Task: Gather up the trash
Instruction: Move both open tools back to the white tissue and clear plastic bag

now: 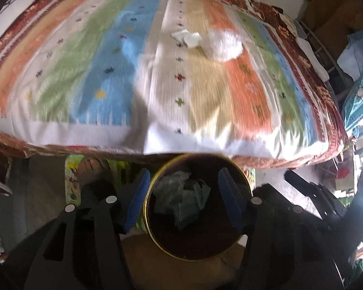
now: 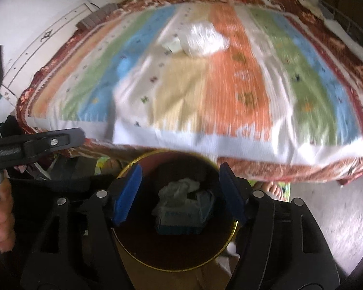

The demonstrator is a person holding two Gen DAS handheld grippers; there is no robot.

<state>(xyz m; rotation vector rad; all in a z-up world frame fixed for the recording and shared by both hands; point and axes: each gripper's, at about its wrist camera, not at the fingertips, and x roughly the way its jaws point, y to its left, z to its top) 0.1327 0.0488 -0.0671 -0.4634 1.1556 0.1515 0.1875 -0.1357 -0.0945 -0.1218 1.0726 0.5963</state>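
A round bin with a gold rim (image 1: 147,207) (image 2: 171,269) stands on the floor at the foot of the bed. Inside lie crumpled paper (image 1: 179,181) (image 2: 179,187) and a blue tissue box (image 2: 181,217). My left gripper (image 1: 184,176) hangs over the bin, open, with no object between its blue pads (image 1: 140,193). My right gripper (image 2: 180,169) hangs open over the same bin, also holding nothing. On the striped bedspread (image 1: 96,72) (image 2: 181,101) farther back lie a white crumpled wad (image 1: 226,44) (image 2: 203,38) and small white paper scraps (image 1: 186,37) (image 2: 170,44).
The bed edge overhangs just beyond the bin. In the right wrist view the left gripper's black body (image 2: 36,145) and a hand (image 2: 0,217) sit at the left. Toes (image 2: 273,188) show on the floor beside the bin. Cluttered shelves and cloth (image 1: 355,60) stand at right.
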